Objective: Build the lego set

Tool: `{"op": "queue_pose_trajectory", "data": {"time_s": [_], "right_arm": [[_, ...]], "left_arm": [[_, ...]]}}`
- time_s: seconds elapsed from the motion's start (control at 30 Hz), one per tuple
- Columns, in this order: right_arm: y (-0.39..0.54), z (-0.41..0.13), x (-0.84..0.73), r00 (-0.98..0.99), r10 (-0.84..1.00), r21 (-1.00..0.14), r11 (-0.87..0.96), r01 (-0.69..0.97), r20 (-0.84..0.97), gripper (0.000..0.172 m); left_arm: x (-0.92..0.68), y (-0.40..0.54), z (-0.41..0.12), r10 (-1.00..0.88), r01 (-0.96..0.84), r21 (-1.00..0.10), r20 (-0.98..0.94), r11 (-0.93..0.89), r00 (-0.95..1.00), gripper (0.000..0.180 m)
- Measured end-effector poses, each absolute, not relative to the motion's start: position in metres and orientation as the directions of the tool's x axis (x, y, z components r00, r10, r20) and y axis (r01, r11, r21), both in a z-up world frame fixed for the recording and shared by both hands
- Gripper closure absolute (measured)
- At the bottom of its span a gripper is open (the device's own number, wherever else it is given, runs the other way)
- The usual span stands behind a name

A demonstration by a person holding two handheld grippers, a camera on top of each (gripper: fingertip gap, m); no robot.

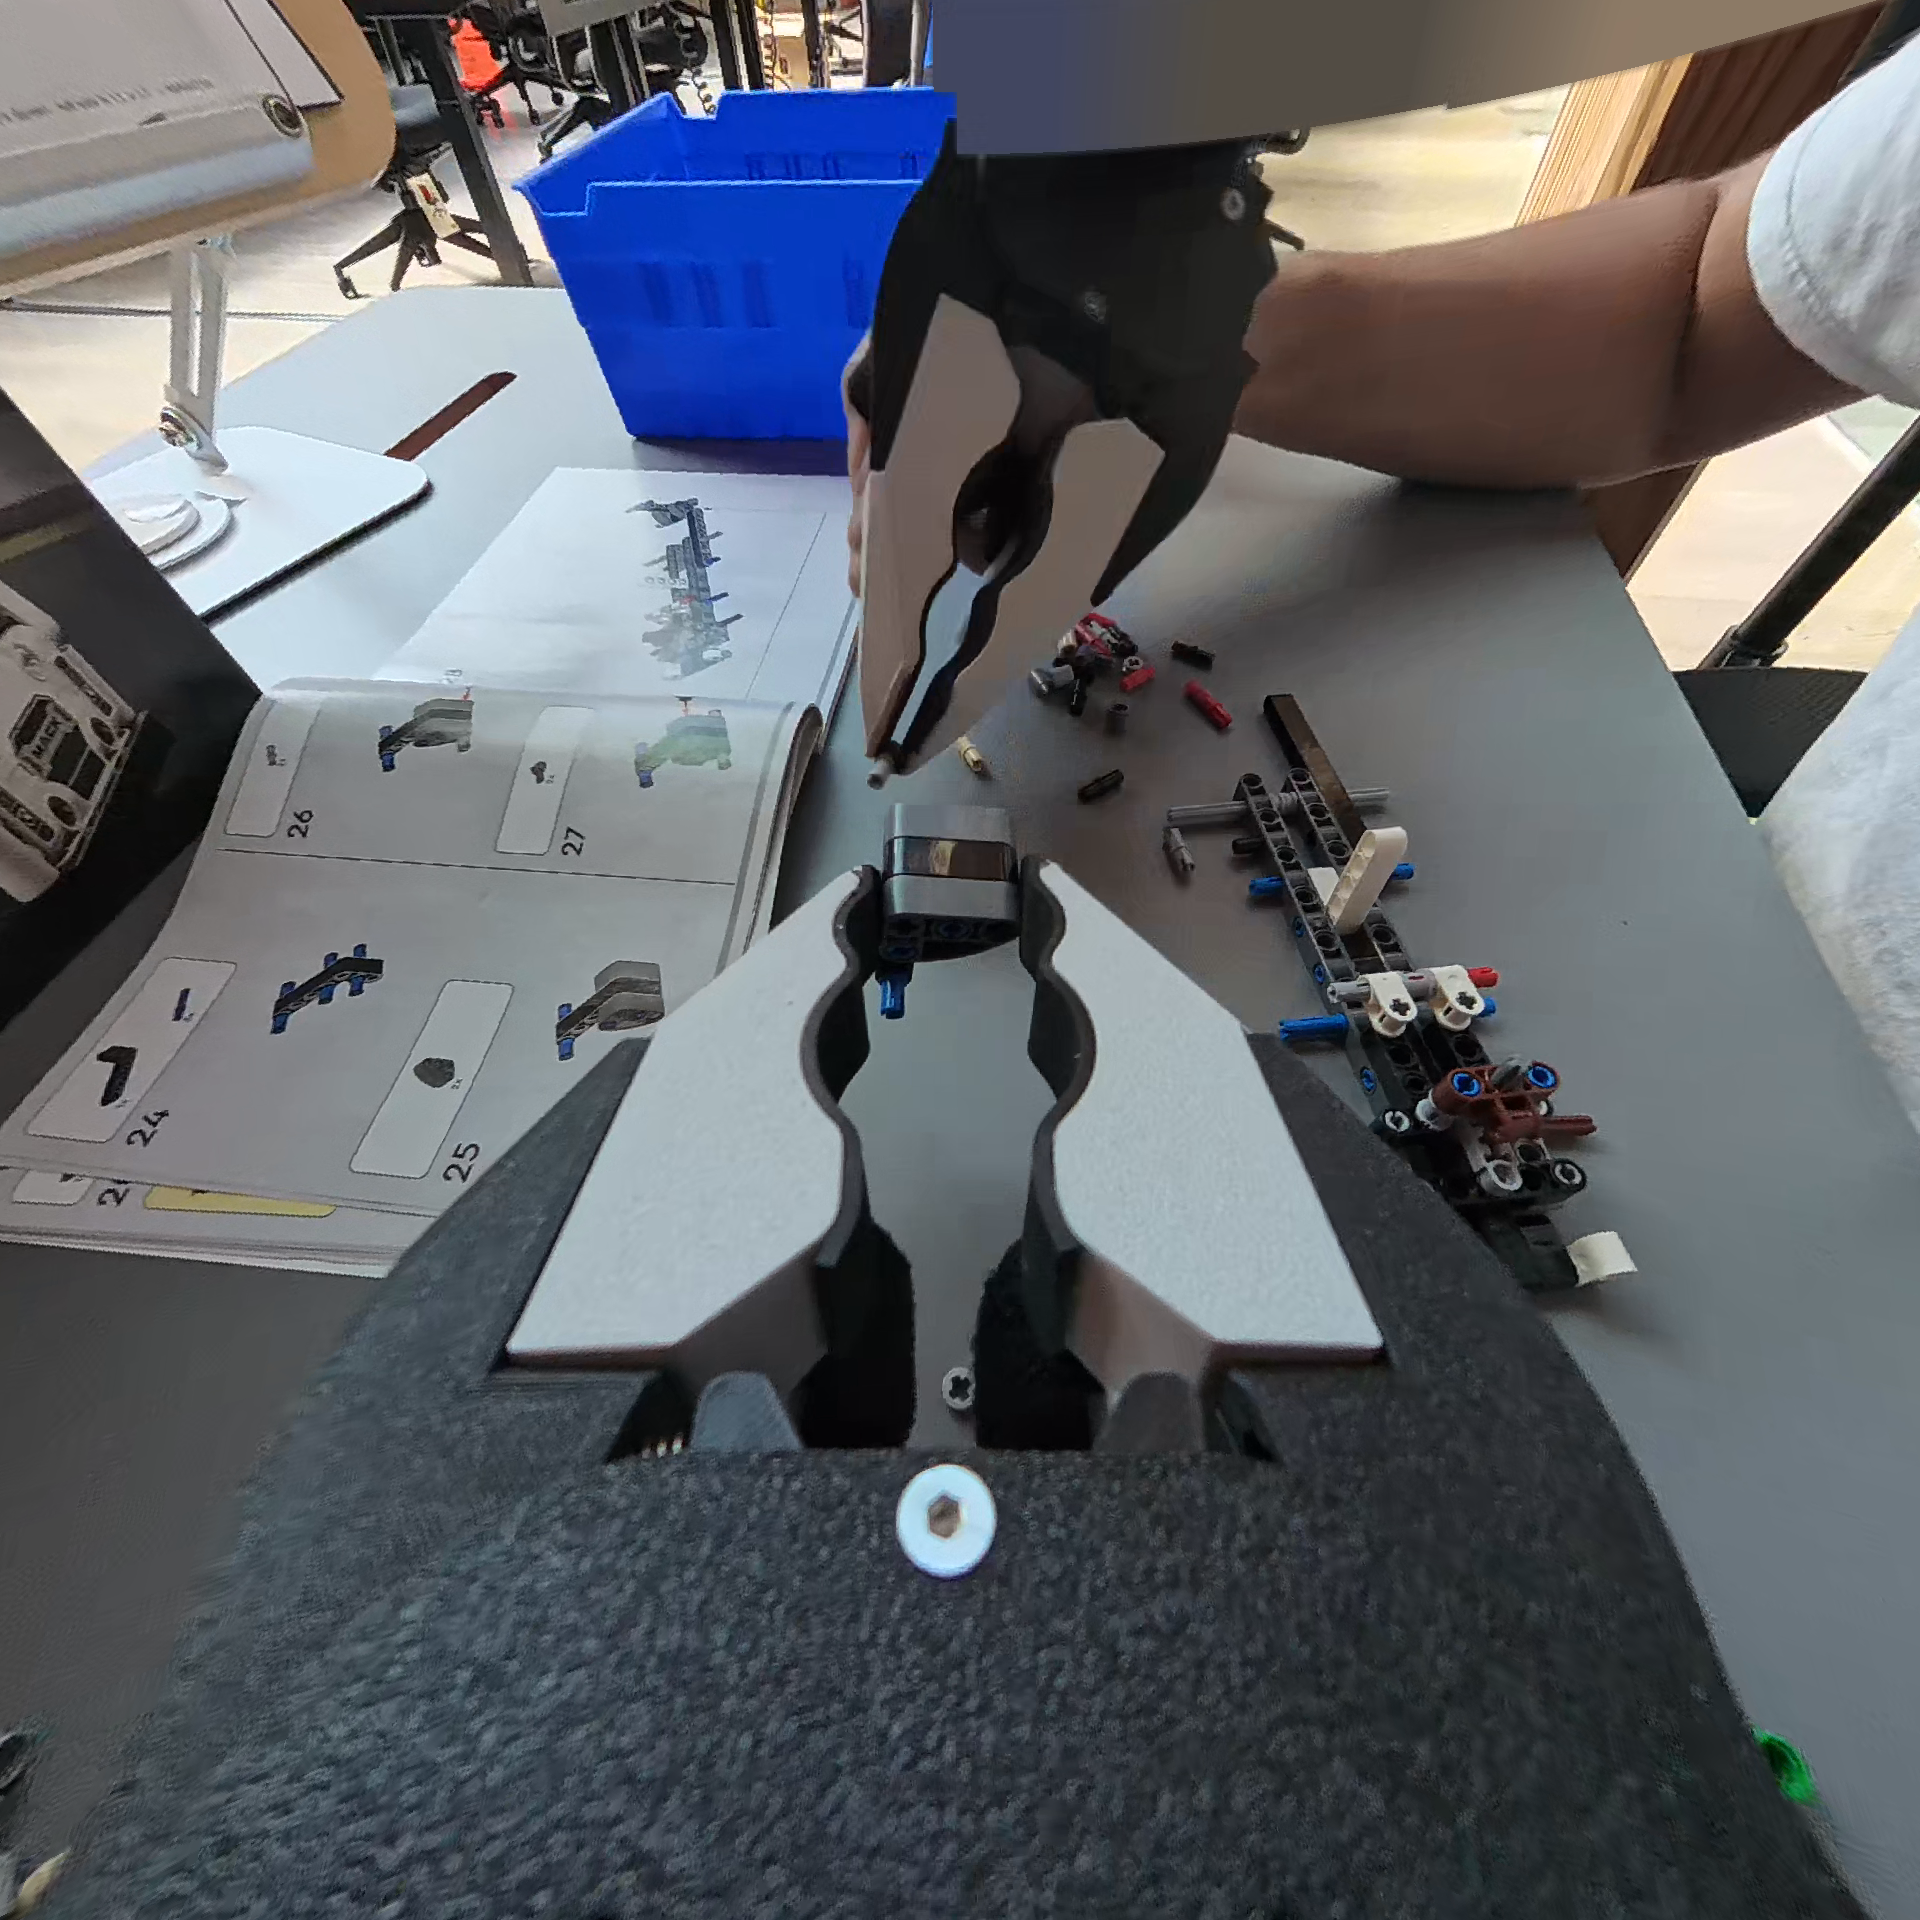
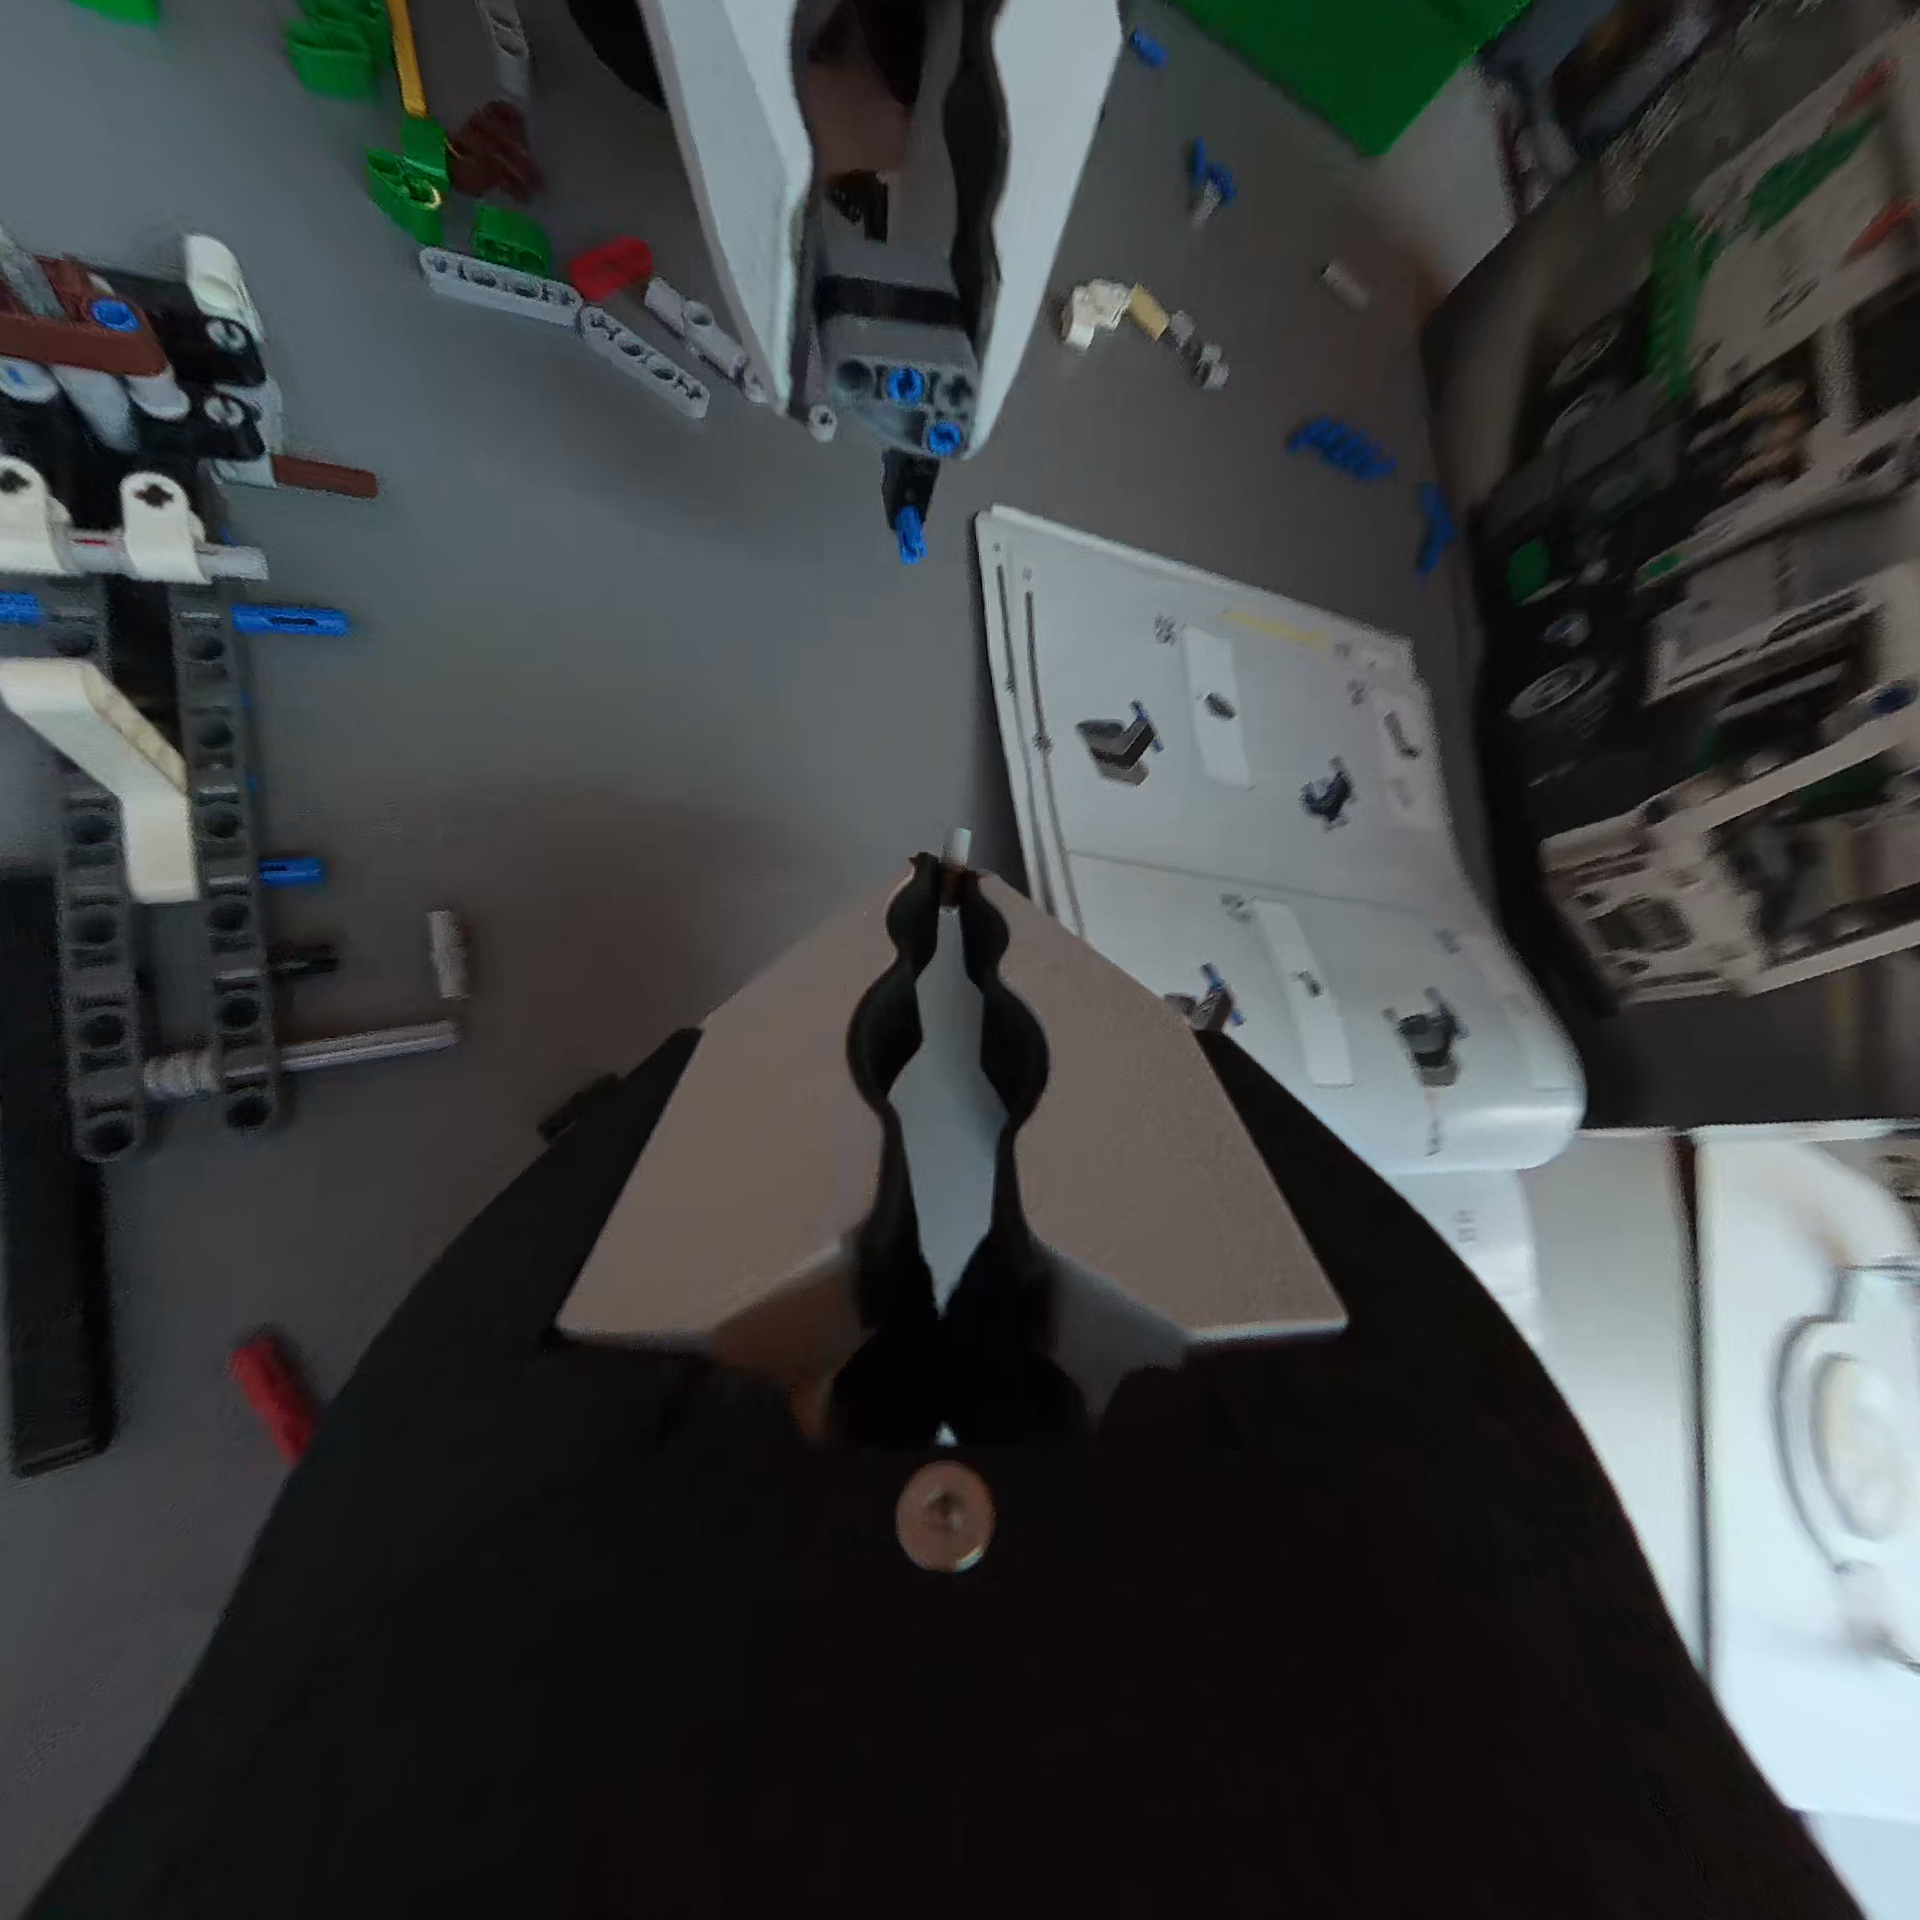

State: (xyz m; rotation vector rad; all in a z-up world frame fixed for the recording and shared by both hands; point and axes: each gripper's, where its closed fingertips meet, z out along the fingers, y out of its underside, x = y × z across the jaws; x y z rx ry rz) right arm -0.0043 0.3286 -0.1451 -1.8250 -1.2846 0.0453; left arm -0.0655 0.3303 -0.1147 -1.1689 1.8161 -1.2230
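Observation:
My left gripper point(image 1: 948, 883) is shut on a small grey and black block of stacked beams point(image 1: 945, 868) with blue pins point(image 1: 891, 992) sticking out below. It holds the block above the grey table point(image 1: 1455, 644). The block also shows in the right wrist view point(image 2: 902, 353), between the left gripper's white fingers point(image 2: 727, 208). My right gripper point(image 2: 943, 871) is shut on a small light grey pin point(image 2: 956, 844) that sticks out of its tips. In the left wrist view the right gripper point(image 1: 891, 756) hangs just above and left of the block, pin point(image 1: 881, 771) pointing down.
An open instruction booklet point(image 1: 416, 883) lies left of the grippers. A long dark beam frame with white and blue parts point(image 1: 1382, 987) lies to the right, and loose red, black and grey pins point(image 1: 1122, 675) behind it. A blue bin point(image 1: 727, 270) stands at the back. A person's forearm point(image 1: 1507, 343) reaches in. Across from one pair of fingers to the other is roughly 8 centimeters.

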Motion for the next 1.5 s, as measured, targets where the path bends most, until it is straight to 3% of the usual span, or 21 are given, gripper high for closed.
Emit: {"op": "queue_pose_trajectory", "data": {"time_s": [0.1, 0.2, 0.5, 0.93, 1.5], "right_arm": [[0.334, -0.125, -0.015, 0.386, 0.629, -0.529, 0.047, 0.848, 0.675, 0.17], [0.329, -0.112, -0.033, 0.35, 0.574, -0.487, 0.098, 0.868, 0.74, 0.17], [0.317, -0.12, -0.055, 0.315, 0.625, -0.486, 0.119, 0.866, 0.714, 0.169], [0.313, -0.13, -0.057, 0.198, 0.61, -0.361, 0.156, 0.919, 0.767, 0.169], [0.31, -0.129, -0.063, 0.043, 0.497, -0.189, 0.248, 0.95, 0.867, 0.17]], "left_arm": [[-0.065, 0.33, -0.117, -0.922, -0.32, -0.932, -0.037, 0.171, -0.386, 0.156], [-0.063, 0.332, -0.125, -0.926, -0.333, -0.918, -0.086, 0.217, -0.368, 0.156], [-0.061, 0.323, -0.127, -0.902, -0.294, -0.906, -0.175, 0.305, -0.396, 0.156], [-0.062, 0.319, -0.138, -0.885, -0.34, -0.871, -0.196, 0.355, -0.422, 0.155], [-0.064, 0.316, -0.142, -0.893, -0.429, -0.888, 0.051, 0.164, -0.446, 0.155]]}}
